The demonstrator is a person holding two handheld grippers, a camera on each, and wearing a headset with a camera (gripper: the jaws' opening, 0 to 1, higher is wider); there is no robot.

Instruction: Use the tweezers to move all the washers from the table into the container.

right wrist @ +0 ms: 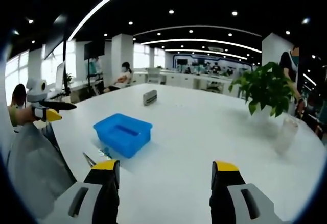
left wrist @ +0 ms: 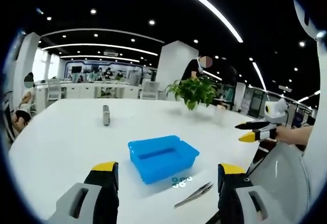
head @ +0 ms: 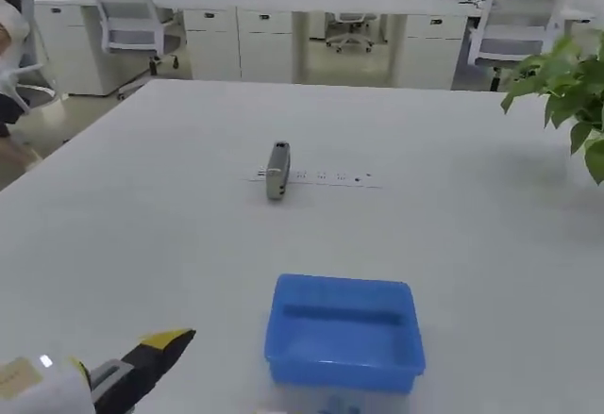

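Observation:
A blue container (head: 344, 334) stands on the white table near its front edge, and nothing shows inside it. Just in front of it lie several small washers (left wrist: 181, 182) with the metal tweezers (left wrist: 194, 195) beside them. The right gripper view shows the same washers (right wrist: 104, 152) and tweezers (right wrist: 89, 158) left of the container (right wrist: 122, 132). My left gripper (left wrist: 169, 175) is open and held off the table, a short way back from the tweezers; it appears low on the left in the head view (head: 170, 346). My right gripper (right wrist: 166, 170) is open too, with nothing between its jaws, and hangs to the right (left wrist: 260, 129).
A grey oblong object (head: 276, 171) stands in the middle of the table. A potted plant (head: 571, 93) sits at the right edge, with a clear cup (right wrist: 286, 132) near it. Desks and chairs fill the room behind. A person (left wrist: 204, 68) stands beyond the plant.

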